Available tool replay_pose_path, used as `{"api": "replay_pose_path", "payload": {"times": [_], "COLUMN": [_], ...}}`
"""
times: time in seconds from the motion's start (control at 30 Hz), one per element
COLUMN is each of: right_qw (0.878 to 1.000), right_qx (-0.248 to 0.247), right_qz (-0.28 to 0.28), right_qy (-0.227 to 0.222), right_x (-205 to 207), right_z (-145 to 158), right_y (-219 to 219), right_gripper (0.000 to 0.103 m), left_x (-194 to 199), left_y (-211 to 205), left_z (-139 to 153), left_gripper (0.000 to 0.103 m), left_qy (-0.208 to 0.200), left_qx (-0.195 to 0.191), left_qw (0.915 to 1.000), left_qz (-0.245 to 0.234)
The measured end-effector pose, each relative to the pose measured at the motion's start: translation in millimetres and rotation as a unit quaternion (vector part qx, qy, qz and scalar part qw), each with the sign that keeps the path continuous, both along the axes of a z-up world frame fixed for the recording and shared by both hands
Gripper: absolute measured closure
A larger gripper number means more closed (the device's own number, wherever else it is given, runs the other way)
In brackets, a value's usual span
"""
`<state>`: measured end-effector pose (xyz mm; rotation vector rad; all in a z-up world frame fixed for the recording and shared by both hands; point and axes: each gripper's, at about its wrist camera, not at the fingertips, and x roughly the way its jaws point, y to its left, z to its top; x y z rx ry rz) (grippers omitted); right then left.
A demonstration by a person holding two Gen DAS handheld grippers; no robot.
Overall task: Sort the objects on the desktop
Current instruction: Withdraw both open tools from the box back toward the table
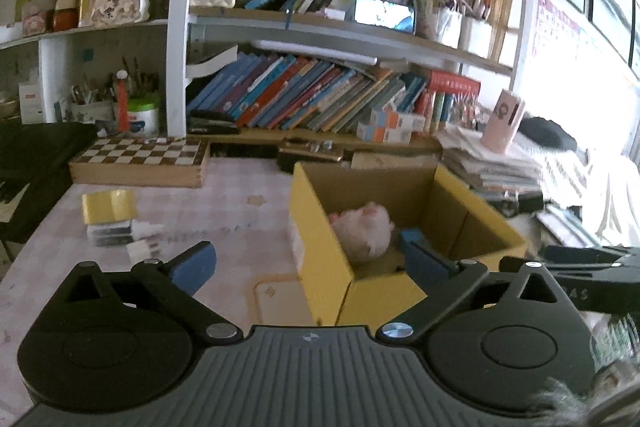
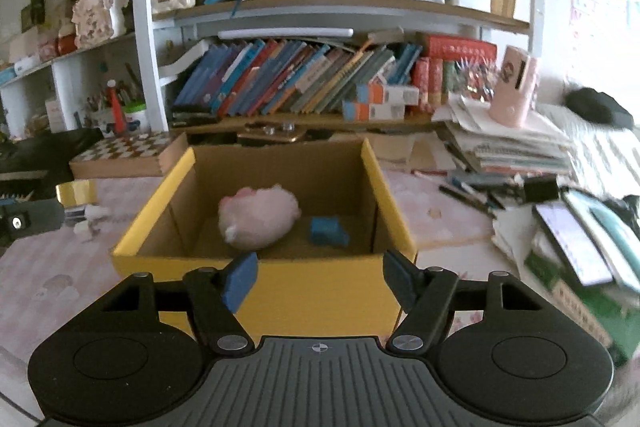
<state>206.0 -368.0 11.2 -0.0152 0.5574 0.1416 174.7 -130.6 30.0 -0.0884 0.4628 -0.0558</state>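
Both tools gaped wide & empty; yellow tape roll (image 1: 109, 210) sat on the desk (image 1: 224, 195) ahead-left of the left tool (image 1: 308, 261), nearer it than the right tool (image 2: 320, 277), which faced the box (image 2: 304, 291).

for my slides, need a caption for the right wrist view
Open right gripper faces a yellow box holding a pink plush and blue block.

My left gripper (image 1: 308, 265) hangs with its blue pads spread wide, holding nothing, over the near corner of the yellow cardboard box (image 1: 328, 267). Inside it lies a pink plush toy (image 1: 362, 231). A yellow tape roll (image 1: 109, 211) sits toward the desk's (image 1: 224, 211) left edge, before the chessboard (image 1: 140, 161).
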Motion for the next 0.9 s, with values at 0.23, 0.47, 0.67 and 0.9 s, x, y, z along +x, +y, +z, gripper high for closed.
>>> {"api": "replay_pose_path", "payload": {"times": [0.23, 0.47, 0.67, 0.9], "right_qw": [1.000, 0.999, 0.997, 0.996], "right_qx": [-0.007, 0.002, 0.005, 0.004], "right_qz": [-0.011, -0.025, -0.033, -0.030], "right_qy": [0.011, 0.034, 0.065, 0.086], "right_x": [-32.1, -63.1, -82.8, -102.4], "right_z": [-10.8, -21.6, -32.1, -40.9], "right_y": [29.2, 59.7, 82.3, 106.5], "right_gripper": [0.032, 0.032, 0.032, 0.027], "left_x": [-25.0, -44.2, -57.1, -74.2], "left_y": [22.1, 41.0, 49.6, 66.3], "left_z": [-13.0, -25.4, -31.9, -40.2], "left_gripper": [0.000, 0.000, 0.000, 0.000], "left_qy": [0.023, 0.072, 0.082, 0.093], "left_qx": [0.017, 0.006, 0.014, 0.016], "left_qw": [0.9996, 0.9972, 0.9965, 0.9951], "left_qz": [0.004, 0.021, -0.011, -0.030]}}
